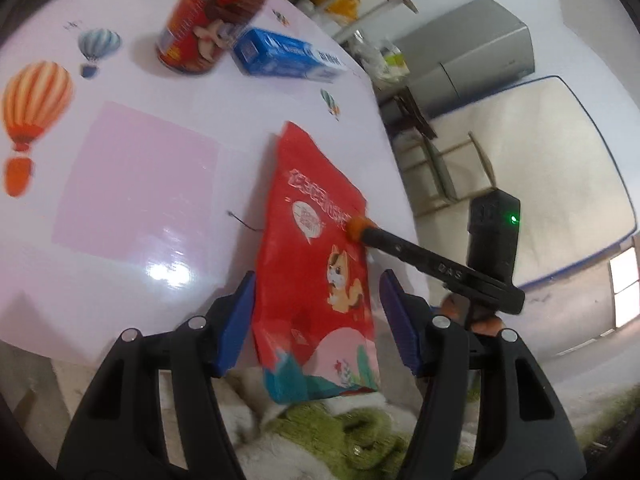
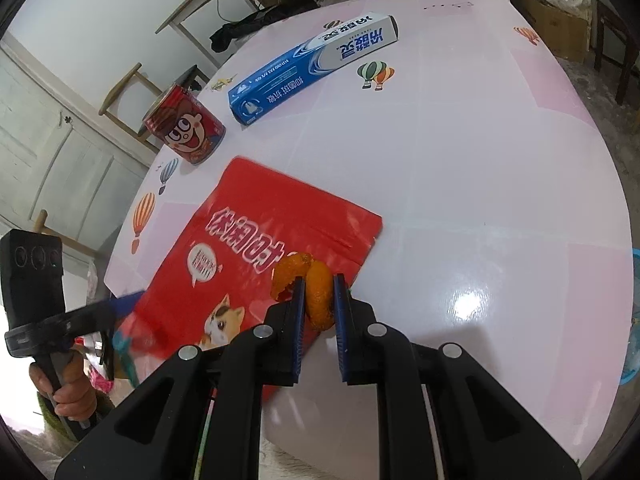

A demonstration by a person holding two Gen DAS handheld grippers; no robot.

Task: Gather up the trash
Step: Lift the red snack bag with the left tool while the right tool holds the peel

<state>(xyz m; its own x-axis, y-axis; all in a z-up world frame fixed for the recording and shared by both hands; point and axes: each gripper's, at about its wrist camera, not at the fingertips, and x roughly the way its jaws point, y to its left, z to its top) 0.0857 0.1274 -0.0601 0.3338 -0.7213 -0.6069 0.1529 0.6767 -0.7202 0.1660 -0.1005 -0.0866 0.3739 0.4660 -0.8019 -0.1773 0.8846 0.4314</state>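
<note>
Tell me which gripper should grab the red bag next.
Left. The left gripper is open with the red bag already between its fingers at the table edge. The right gripper is shut on orange peel, so it isn't free.

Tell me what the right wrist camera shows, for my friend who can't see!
The right gripper pinches an orange peel over a red snack bag on a white table. A red can and blue box sit behind.

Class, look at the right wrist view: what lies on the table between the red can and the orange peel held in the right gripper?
The red snack bag lies flat between the red can and the orange peel, shown in the right wrist view.
</note>
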